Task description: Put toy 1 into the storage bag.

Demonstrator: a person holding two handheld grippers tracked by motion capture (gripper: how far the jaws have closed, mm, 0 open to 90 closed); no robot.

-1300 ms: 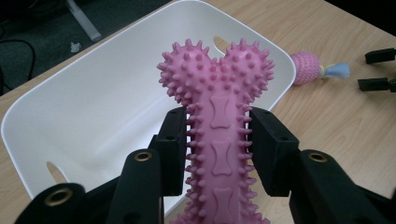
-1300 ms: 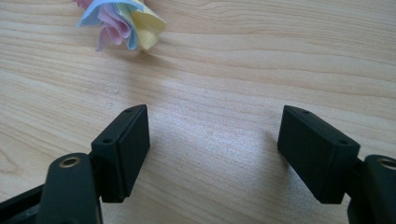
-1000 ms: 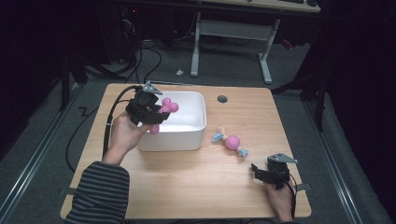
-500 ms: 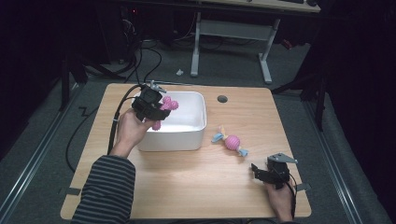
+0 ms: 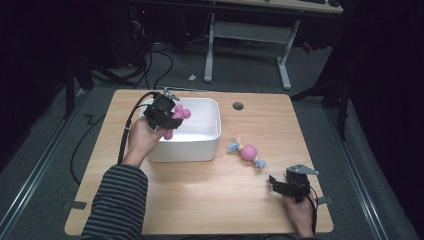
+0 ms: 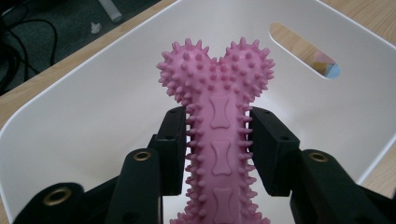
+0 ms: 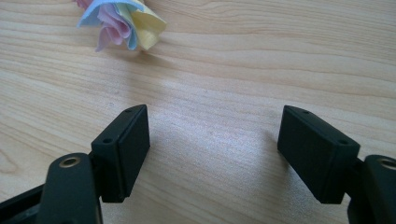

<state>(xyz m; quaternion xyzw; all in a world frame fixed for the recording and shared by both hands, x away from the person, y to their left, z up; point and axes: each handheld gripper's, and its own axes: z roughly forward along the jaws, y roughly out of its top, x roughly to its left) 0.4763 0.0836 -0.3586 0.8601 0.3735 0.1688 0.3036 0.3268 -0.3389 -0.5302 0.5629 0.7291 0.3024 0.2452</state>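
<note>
A pink spiky rubber bone (image 6: 219,126) is clamped by its shaft between the pads of my left gripper (image 6: 217,140), knobbed end pointing away. In the high view this gripper (image 5: 167,117) hovers over the left part of the white bin (image 5: 212,125) with the pink bone (image 5: 179,114) sticking out over the bin's inside. My right gripper (image 7: 212,149) stands open just above the bare wood near the table's front right corner, where the high view shows it (image 5: 280,184). A pink ball toy with blue and yellow cloth ends (image 5: 246,151) lies on the table between bin and right gripper; one cloth end (image 7: 122,21) shows ahead of the right jaws.
The white bin has a slot handle (image 6: 303,49) in its far wall. A round cable hole (image 5: 238,106) sits in the wooden table (image 5: 210,200) behind the bin. A desk frame (image 5: 250,35) and cables lie on the floor beyond.
My left gripper has sunk with the pink bone, from above the bin's left rim to lower over the bin's inside. The right gripper and the ball toy have stayed put.
</note>
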